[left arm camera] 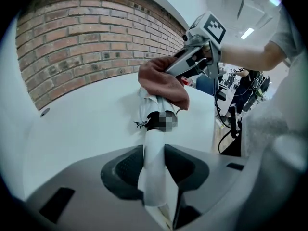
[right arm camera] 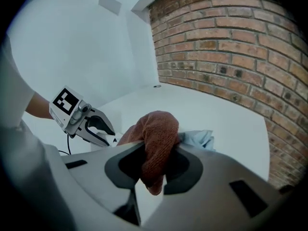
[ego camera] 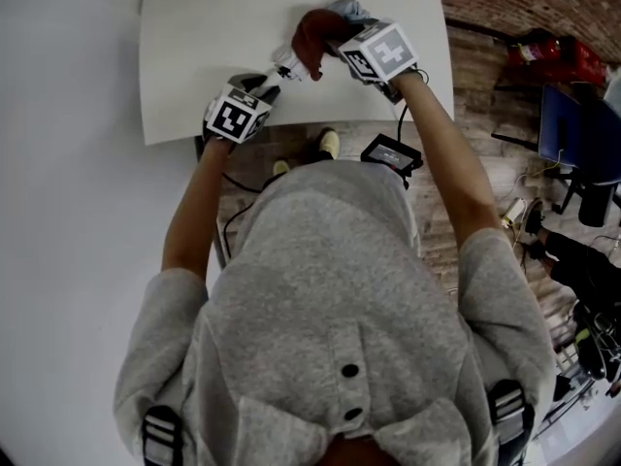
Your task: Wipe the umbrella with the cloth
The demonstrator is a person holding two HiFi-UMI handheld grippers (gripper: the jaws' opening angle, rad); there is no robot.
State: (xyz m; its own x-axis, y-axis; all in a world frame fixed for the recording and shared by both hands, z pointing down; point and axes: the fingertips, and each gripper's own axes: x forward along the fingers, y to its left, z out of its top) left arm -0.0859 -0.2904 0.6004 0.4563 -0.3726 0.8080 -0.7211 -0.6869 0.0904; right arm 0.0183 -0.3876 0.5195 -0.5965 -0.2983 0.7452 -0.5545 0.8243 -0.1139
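**Two hand-held grippers wiping a folded umbrella above a white table**

A person stands at the near edge of a white table (ego camera: 194, 56), holding a gripper in each hand. The left gripper (left arm camera: 154, 166) has its jaws closed tight on the pale, slim end of a folded umbrella (left arm camera: 155, 138). The umbrella reaches away from the near edge and above the table top. No view shows whether its far end touches the table.

The right gripper (right arm camera: 153, 163) is clamped on a bunched reddish-brown cloth (right arm camera: 157, 131). It presses the cloth against the umbrella's folded, pale blue fabric, farther in over the table than the left gripper's hold. The two grippers are close together, both above the near half of the table.

The wiping step appears to be under way, with the cloth in contact with the fabric. The next move probably calls for sliding the cloth along the umbrella while the left gripper holds it steady. The umbrella would then need turning so the unwiped sides face the cloth.
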